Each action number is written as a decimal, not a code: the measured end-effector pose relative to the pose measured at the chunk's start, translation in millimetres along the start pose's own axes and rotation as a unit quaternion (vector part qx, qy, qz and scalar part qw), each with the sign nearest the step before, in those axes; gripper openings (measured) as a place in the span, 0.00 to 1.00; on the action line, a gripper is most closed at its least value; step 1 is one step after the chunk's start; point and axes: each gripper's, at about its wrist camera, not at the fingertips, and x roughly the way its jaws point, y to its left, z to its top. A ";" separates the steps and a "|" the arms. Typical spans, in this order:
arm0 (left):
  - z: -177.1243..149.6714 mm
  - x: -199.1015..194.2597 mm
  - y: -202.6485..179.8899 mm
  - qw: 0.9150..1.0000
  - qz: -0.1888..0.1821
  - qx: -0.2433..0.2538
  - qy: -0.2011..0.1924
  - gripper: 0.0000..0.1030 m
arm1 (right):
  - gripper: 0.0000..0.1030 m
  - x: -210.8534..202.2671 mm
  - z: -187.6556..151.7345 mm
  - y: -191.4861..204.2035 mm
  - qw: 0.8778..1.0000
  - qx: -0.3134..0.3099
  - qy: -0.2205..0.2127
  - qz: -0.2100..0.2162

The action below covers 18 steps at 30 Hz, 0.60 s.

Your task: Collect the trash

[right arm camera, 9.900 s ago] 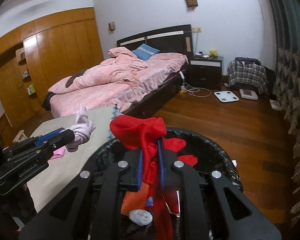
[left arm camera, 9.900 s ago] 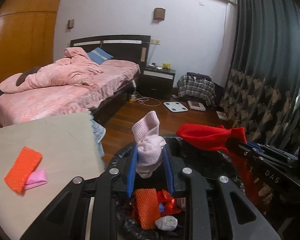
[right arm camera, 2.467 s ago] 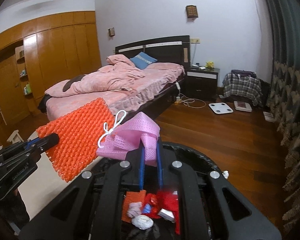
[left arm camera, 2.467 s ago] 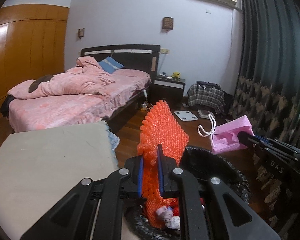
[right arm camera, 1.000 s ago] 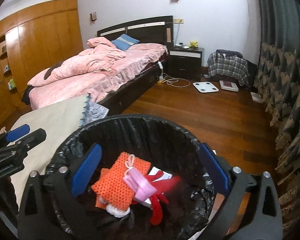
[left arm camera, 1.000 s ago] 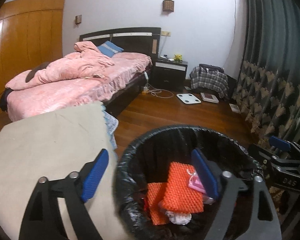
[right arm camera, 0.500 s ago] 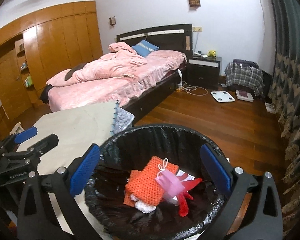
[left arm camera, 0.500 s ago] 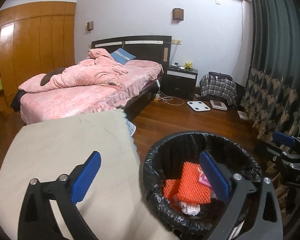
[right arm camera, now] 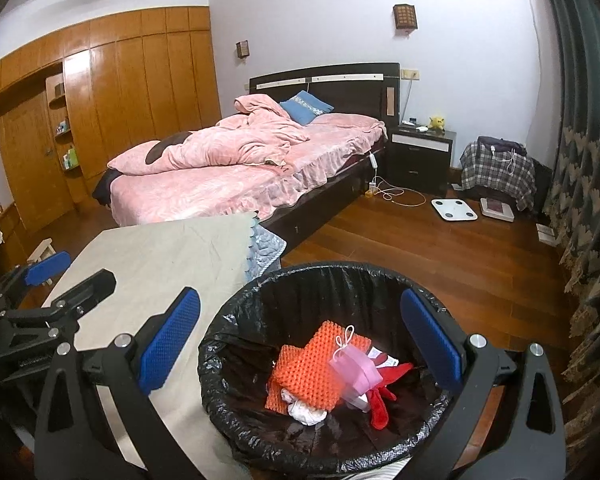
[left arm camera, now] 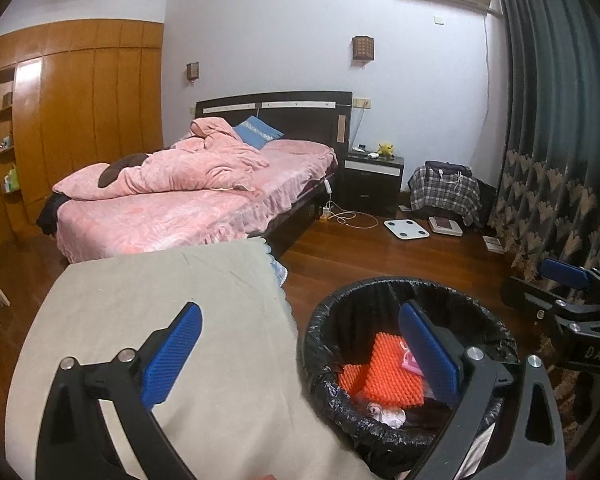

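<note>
Right wrist view: right claw (right arm camera: 300, 344) spread wide, nothing between its pads, hanging over the black-lined bin (right arm camera: 236, 344) at lower centre. Trash lies inside: orange mesh pad (right arm camera: 312, 364), pink pouch (right arm camera: 354, 368), red cloth (right arm camera: 380, 396), white wad (right arm camera: 306, 410).

Left wrist view: left claw (left arm camera: 300, 350) equally wide and empty, straddling the bin rim and the bench (left arm camera: 160, 300) at lower left. Bench cloth looks bare, so collection seems near done.

Judgement: before finishing, scan the bench once more and keep both claws clear of the liner, which could snag.

Surroundings: bed (right arm camera: 240, 176) upper centre, scale (right arm camera: 454, 209) on the floor right, curtain (right arm camera: 580, 200) far right. Nothing blocks the bin.
</note>
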 end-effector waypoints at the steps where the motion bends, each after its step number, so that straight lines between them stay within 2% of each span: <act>1: 0.0 -0.9 -0.2 1.000 0.001 0.000 -0.001 0.94 | 0.95 -0.3 -0.5 0.9 1.000 -0.001 0.000 0.000; 18: 0.0 -9.7 -0.7 1.000 0.000 -0.003 -0.008 0.94 | 0.95 -1.4 -2.5 7.1 1.000 -0.007 0.000 0.000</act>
